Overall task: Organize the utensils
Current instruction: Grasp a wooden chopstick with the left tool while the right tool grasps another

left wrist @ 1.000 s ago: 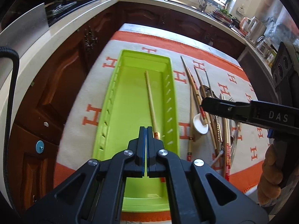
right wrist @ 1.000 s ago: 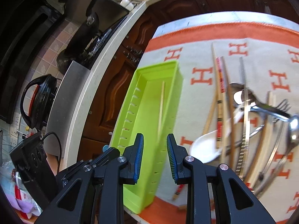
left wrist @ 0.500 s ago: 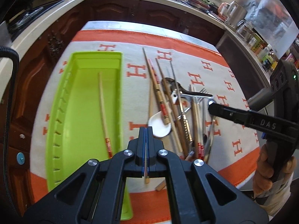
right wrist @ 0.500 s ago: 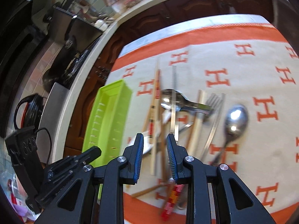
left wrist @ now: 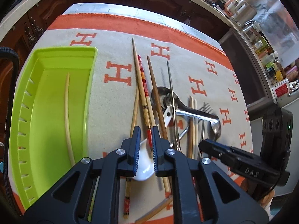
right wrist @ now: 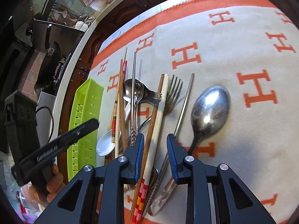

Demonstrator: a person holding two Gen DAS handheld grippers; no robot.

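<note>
Left wrist view: left gripper (left wrist: pixel 144 130), jaws opening and empty, hovers over the red-banded chopstick (left wrist: pixel 143 85) right of the green tray (left wrist: pixel 87 97); crossed neighbours risk being dragged along.

- Left gripper (left wrist: pixel 144 145) over the utensil pile, jaws opening; red-banded chopstick (left wrist: pixel 143 85) runs between the pads, not pressed.
- White spoon (left wrist: pixel 144 168) lies under the fingers.
- Green tray (left wrist: pixel 85 100) at left on the H-pattern cloth (left wrist: pixel 117 72); one pale chopstick (left wrist: pixel 66 112) inside.
- Pile: dark chopstick (left wrist: pixel 156 97), metal chopstick (left wrist: pixel 171 85), ladle (left wrist: pixel 198 112), fork (left wrist: pixel 206 109).
- Right gripper (left wrist: pixel 205 146) enters from the right, above the pile's near end.
</note>
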